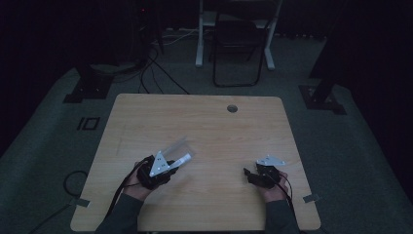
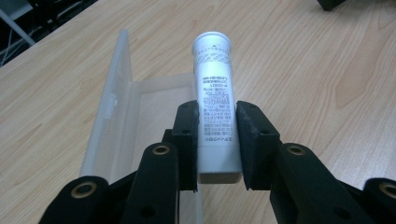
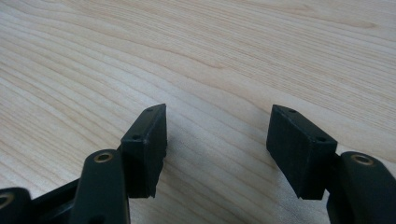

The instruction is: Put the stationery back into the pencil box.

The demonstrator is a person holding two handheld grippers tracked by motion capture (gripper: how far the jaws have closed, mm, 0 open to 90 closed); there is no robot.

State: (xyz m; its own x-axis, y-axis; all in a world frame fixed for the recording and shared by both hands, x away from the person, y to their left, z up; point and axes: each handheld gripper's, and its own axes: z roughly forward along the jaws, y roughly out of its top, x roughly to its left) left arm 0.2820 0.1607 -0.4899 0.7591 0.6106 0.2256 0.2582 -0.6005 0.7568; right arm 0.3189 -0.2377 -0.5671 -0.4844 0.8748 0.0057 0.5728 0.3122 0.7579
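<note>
White tube [image 2: 215,100], printed with small text, is pinched between the pads of the left tongs [image 2: 218,140], cap end pointing away from the hand. It is held above a clear plastic case [image 2: 122,112] lying open on the wooden table [image 1: 209,126], lid raised at the far side; whether tube and case touch cannot be told. Left tongs are seen at the table's near left [image 1: 165,168]. Right tongs [image 3: 217,144] are spread wide with nothing between them, held low over bare wood at the near right [image 1: 249,174], well apart from the tube.
</note>
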